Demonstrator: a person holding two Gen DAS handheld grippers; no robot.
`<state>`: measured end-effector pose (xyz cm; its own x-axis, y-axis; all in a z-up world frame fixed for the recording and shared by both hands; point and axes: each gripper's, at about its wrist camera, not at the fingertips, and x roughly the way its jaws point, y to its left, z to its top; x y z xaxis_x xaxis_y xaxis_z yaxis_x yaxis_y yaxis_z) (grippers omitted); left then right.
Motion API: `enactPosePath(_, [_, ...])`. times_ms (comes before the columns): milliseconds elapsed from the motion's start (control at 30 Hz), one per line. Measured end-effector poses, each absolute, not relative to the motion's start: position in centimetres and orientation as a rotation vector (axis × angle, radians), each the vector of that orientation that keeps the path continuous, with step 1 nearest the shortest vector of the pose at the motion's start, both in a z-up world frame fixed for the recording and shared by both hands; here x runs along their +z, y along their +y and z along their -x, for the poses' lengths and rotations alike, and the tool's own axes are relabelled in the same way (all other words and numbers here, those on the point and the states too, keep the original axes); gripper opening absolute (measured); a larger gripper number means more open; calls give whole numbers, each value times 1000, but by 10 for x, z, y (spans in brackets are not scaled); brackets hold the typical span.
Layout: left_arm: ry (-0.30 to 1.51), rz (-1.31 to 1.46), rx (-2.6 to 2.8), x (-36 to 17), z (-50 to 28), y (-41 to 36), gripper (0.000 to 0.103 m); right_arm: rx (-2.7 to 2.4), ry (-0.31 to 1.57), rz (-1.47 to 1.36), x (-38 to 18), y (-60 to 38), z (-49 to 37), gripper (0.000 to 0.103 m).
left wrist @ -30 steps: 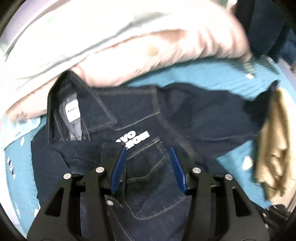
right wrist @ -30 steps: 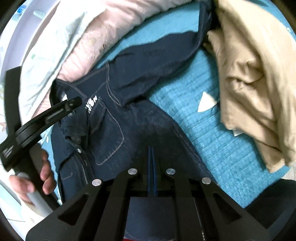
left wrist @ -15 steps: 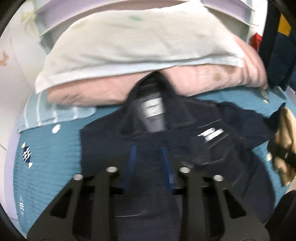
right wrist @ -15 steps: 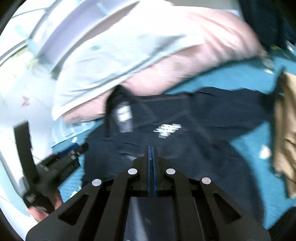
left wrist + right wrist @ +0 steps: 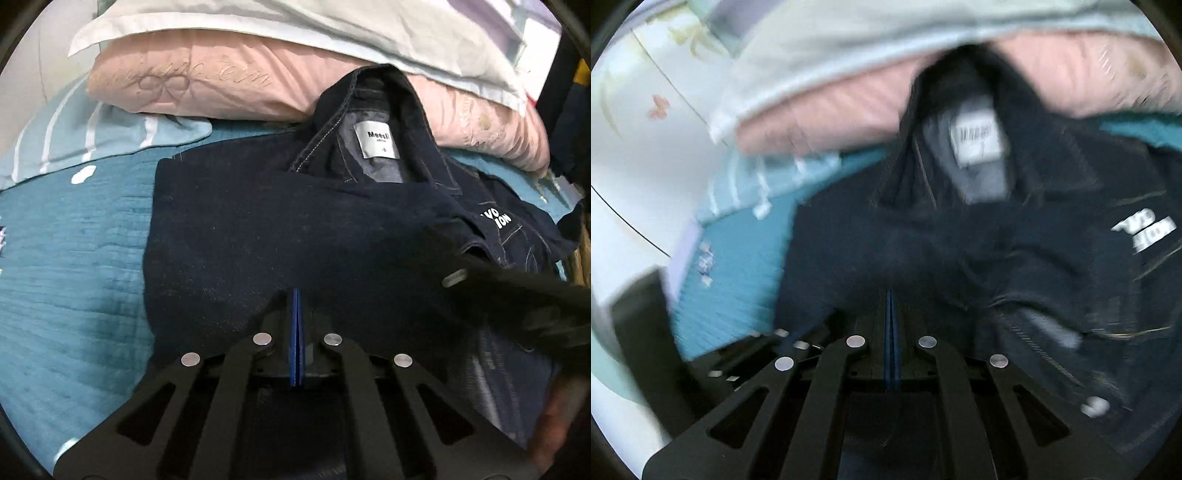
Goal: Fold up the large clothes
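Teal bedspread (image 5: 66, 280) under us, with a dark denim jacket (image 5: 258, 229) spread across it.

We see the jacket lying collar-far, its white neck label (image 5: 376, 140) showing, and the collar resting against a pink pillow (image 5: 207, 85) that sits beneath a pale one (image 5: 280, 26). A striped light-blue cloth (image 5: 92, 140) lies at the far left on the bedspread. White lettering (image 5: 498, 219) shows on the jacket's right side. Our left gripper (image 5: 296, 295) has its blue fingers pressed together, with jacket denim at the tips; whether cloth is pinched between them we cannot tell. Our right gripper (image 5: 890, 295) shows the same in a blurred view: fingers closed flat together over the jacket (image 5: 923, 258), any grip on it unclear. Its dark body crosses the left view's right side.
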<state>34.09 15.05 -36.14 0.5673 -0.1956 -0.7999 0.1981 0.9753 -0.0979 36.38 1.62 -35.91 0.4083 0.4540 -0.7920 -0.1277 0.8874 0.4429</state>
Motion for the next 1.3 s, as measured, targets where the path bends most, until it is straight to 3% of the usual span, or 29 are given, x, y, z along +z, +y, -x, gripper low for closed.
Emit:
enactPosePath(333, [887,43,-150,-356,-329,190,0,269,1032,-287,-354,-60,-335,0])
enactPosePath(467, [914,123,-162,-366,-336,201,2,256,1081,-399,-385,-71,-346,0])
enactPosePath(567, [932,101,-151,-356,-335,201,0,225,1079,-424,-361,-72,-343,0])
enactPosePath(767, [817,35,-148,-303,-333,192,0,316,888,-442,-289,-53,-337,0])
enactPosePath(900, [785,39,-168,-290,-355,181,0,307,827,-373,-284,-32,-365,0])
enactPosePath(1033, [788,59,-197,-302,-391,164,0,310,874,-393,-319,-8,-400,1])
enactPosePath(1167, [906,85,-138,-352,-428,165,0,287,979,-306,-365,5,-417,0])
enactPosePath(1300, [871,91,-50,-362,-425,182,0,282,945,-214,-347,-19,-408,0])
